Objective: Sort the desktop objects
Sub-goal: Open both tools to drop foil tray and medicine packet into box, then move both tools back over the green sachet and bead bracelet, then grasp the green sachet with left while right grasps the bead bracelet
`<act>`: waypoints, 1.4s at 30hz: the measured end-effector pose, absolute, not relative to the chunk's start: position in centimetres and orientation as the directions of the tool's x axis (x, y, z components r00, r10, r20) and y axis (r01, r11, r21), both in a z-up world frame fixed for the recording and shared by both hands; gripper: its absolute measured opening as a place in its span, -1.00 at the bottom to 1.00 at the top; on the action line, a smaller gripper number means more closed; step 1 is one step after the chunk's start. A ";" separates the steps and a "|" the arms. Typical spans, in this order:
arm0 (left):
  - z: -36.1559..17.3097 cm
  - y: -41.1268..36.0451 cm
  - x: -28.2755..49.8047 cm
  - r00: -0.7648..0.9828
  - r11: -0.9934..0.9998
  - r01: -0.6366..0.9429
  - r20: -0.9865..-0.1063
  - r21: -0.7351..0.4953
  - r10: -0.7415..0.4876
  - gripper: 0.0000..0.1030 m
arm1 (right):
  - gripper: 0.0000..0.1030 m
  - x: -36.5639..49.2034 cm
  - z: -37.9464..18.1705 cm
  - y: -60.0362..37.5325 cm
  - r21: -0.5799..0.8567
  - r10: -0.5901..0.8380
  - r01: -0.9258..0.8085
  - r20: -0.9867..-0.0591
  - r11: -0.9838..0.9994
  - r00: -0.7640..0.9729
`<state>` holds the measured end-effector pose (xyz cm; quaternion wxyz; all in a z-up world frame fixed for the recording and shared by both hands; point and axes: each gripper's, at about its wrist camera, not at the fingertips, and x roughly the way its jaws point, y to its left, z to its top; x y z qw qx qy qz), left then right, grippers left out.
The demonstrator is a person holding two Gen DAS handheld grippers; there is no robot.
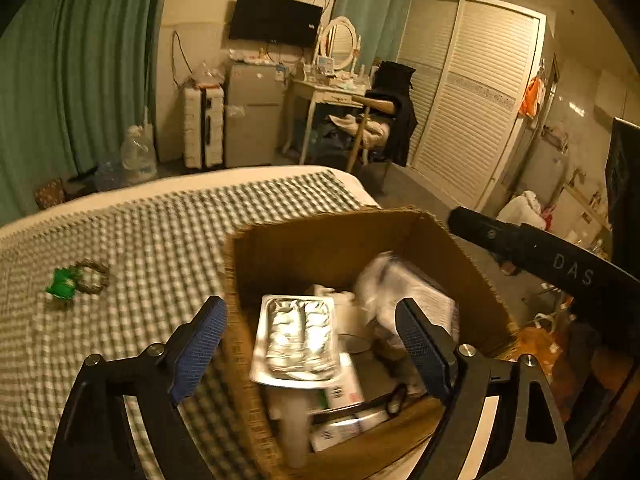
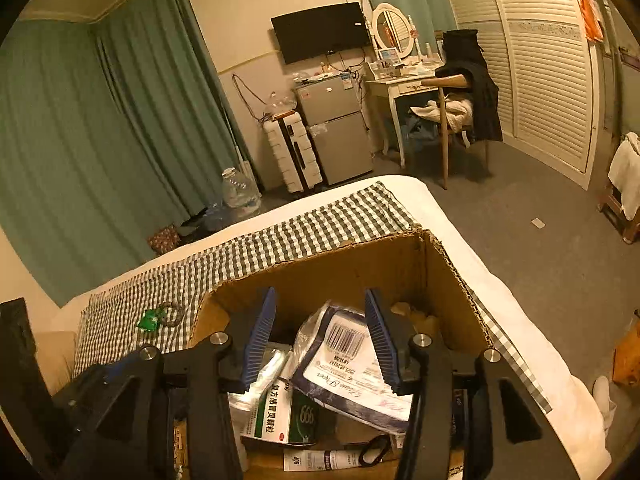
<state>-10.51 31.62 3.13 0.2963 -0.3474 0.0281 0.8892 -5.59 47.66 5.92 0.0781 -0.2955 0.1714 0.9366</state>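
A cardboard box (image 1: 332, 236) (image 2: 360, 264) stands on the checked cloth (image 1: 152, 232) and holds several items. A silver foil pack (image 1: 298, 340), a tissue packet (image 2: 356, 376) (image 1: 404, 284) and a green medicine box (image 2: 280, 412) lie inside. My left gripper (image 1: 312, 344) is open and empty above the foil pack. My right gripper (image 2: 320, 344) is open and empty above the tissue packet. A green item with a woven ring (image 1: 76, 278) (image 2: 160, 318) lies on the cloth, left of the box.
The right gripper's black body (image 1: 552, 264) reaches in over the box's right rim. The bed's white edge (image 2: 500, 292) drops to the floor on the right. A chair (image 2: 460, 108), fridge (image 2: 332, 128) and suitcase (image 2: 292, 156) stand far behind.
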 end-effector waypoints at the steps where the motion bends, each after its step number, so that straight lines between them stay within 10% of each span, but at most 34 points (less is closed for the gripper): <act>1: 3.2 30.9 -10.4 -0.603 -0.834 -0.534 -0.630 -0.138 0.490 0.87 | -0.09 -5.1 5.8 47.0 0.271 0.045 -0.245 -0.580 -0.931 -0.814; 14: 3.9 13.5 -9.9 -0.776 -0.966 -0.242 -0.580 -0.091 0.248 0.95 | -0.08 -5.2 6.4 35.1 0.185 -0.059 -0.056 -0.563 -0.981 -0.824; 27: -4.3 2.9 -12.5 -0.744 -0.994 -0.035 -0.662 -0.100 0.093 0.96 | 0.43 -8.2 0.2 21.5 0.204 -0.240 0.149 -0.557 -0.968 -0.795; 42: -13.1 3.6 -24.5 -0.707 -0.987 0.041 -0.702 -0.156 0.081 0.96 | 0.69 -18.3 -8.8 19.3 0.078 -0.025 -0.027 -0.604 -0.997 -0.797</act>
